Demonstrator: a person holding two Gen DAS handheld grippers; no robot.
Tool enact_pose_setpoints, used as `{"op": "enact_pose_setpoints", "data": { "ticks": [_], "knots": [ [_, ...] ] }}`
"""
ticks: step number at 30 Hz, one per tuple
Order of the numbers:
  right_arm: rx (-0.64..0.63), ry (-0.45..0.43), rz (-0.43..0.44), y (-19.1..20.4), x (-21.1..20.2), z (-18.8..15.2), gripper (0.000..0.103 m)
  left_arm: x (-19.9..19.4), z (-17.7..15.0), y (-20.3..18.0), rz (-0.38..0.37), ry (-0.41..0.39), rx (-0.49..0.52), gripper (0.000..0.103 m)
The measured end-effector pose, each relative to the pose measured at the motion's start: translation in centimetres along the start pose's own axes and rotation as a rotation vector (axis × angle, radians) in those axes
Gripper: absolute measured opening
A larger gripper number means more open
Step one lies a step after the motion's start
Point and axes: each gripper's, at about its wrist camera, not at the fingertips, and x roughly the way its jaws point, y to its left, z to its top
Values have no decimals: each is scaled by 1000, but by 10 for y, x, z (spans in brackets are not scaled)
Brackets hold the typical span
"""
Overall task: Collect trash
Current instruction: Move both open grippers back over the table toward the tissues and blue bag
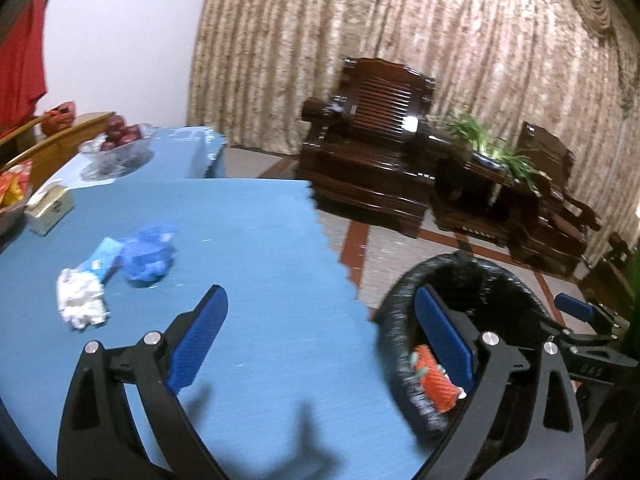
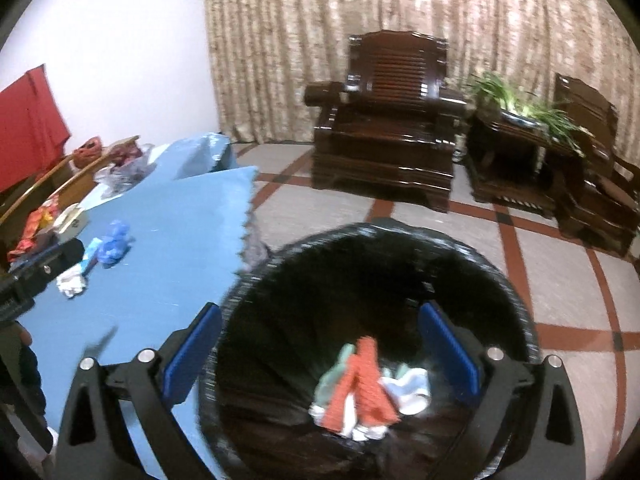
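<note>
Three bits of trash lay close together on the blue surface [image 1: 248, 232], over on its left side. The white crumpled paper [image 1: 80, 302] looked very light and soft. It would squash when pinched, so the puffy middle was a good place to take hold. The blue wrapper [image 1: 102, 258] was flat and thin. Its long way ran from the white paper up and to the right, and it touched the white paper at its low end. The crumpled blue plastic [image 1: 148, 254] sat just beside it, looking slippery and squishy, with no clear long way.

The left tool [image 1: 320, 340] was spread wide with nothing in it, over the surface's edge. The right tool [image 2: 320, 354] was spread wide too, empty, above the black bin [image 2: 516, 304]. Orange and white trash [image 2: 366, 388] lay in the bin.
</note>
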Motion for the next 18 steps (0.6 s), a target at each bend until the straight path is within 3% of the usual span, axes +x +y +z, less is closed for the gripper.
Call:
{"op": "enact_pose_setpoints", "data": {
  "ticks": [15, 18],
  "knots": [
    [-125, -9, 152, 103, 39, 25, 97, -38, -16, 138, 310, -11, -111, 93],
    [-140, -9, 172, 120, 49, 27, 97, -41, -17, 155, 345, -11, -134, 93]
  ]
}}
